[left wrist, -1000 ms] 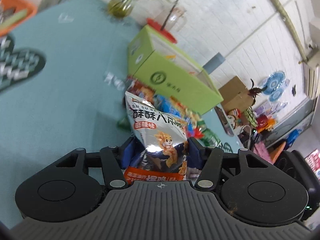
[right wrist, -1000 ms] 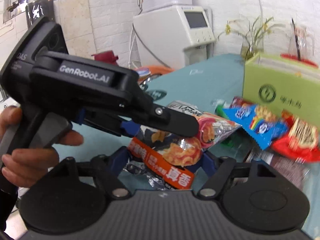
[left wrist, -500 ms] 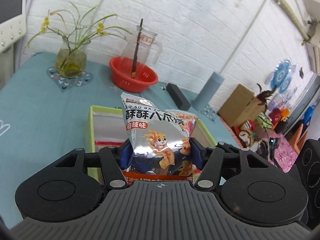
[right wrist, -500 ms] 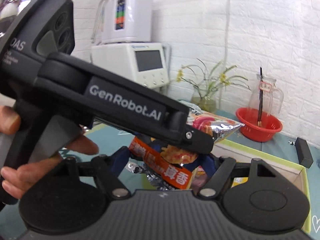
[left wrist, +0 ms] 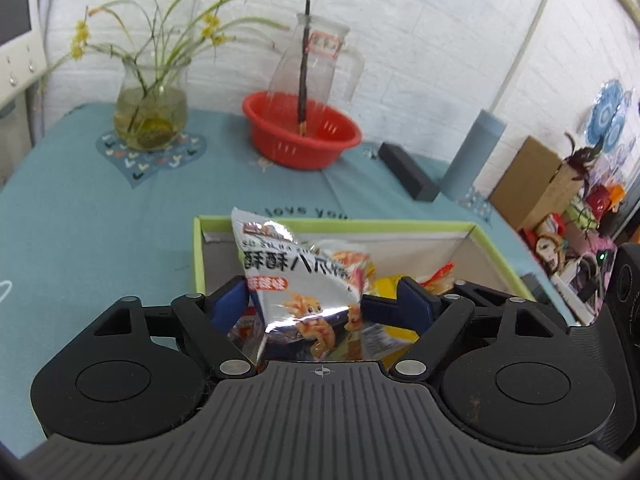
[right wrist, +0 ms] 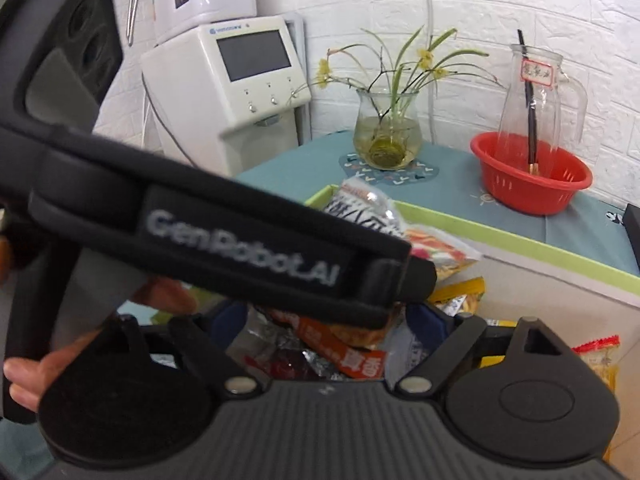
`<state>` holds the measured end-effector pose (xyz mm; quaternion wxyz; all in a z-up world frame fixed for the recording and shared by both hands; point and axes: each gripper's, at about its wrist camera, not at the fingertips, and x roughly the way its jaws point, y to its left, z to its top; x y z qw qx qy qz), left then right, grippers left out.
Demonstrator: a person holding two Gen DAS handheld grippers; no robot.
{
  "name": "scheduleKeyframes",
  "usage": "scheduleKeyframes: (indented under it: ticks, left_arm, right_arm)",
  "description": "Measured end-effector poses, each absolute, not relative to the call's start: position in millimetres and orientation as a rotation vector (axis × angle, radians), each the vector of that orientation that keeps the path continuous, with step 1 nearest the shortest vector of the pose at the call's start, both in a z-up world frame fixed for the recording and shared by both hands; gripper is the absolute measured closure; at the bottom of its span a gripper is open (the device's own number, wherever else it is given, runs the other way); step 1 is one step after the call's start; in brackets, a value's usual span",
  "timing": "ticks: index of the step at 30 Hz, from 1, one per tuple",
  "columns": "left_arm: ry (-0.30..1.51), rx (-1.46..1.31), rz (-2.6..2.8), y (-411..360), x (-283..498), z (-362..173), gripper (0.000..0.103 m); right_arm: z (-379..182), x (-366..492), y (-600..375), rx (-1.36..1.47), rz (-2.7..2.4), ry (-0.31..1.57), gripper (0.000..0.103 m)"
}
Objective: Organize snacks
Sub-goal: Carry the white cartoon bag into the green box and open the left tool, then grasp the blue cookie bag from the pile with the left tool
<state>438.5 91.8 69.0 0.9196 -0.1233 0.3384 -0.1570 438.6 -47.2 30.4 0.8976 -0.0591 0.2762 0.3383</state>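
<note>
Left wrist view, left to right: glass vase (left wrist: 150, 116) with yellow-flowered stems at 10 o'clock on the teal worktop (left wrist: 80, 208); red colander basket (left wrist: 304, 136) at 12 o'clock with a glass pitcher (left wrist: 316, 64) standing in it; black box (left wrist: 408, 176) and pale blue cylinder (left wrist: 472, 152) at 1 o'clock; cardboard box (left wrist: 532, 176) further right, off the worktop. Green-rimmed box (left wrist: 480, 236) sits centre, just beyond the claw, other snack packs visible inside. Left claw (left wrist: 316, 300) has just been opening; jaws spread, blue pads stand clear of the silver snack bag (left wrist: 296, 280), which sits between them, tipped over the box's near left part. Left pad looks close to the bag edge, contact cannot be told.

Right wrist view, left to right: a hand (right wrist: 24, 376) at 8 o'clock holds the left claw's black body across the frame; white machine with screen (right wrist: 240, 80) at 11 o'clock; vase (right wrist: 388, 136) at 12; red basket (right wrist: 528, 176) at 2. Right claw (right wrist: 324, 320) has also just been opening; jaws wide, orange-banded snack packet (right wrist: 344, 348) lies between them over the box, pads mostly hidden, not seen pressing it.
</note>
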Motion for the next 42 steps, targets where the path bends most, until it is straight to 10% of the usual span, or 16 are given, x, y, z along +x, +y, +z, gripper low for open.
scheduleKeyframes:
  ticks: [13,27,32,42]
  left_arm:
    - [0.552,-0.295,-0.383,93.7,295.3,100.4,0.026]
    - [0.754,-0.344,-0.394,96.8,261.1,20.0,0.042]
    - [0.806,-0.322,-0.456,100.7,267.4,11.9,0.069]
    - [0.794,-0.258,-0.327,118.6,224.0,9.9,0.068]
  right_arm:
    - [34.8,300.4,-108.4,0.056,0.667,0.440,0.002]
    - [-20.7,228.5,-54.2,-0.016,0.772,0.594,0.002]
    - [-21.8,235.6,-46.5,0.012,0.781,0.606,0.002]
    - [-30.7,212.2,-31.5,-0.067,0.847,0.619,0.002]
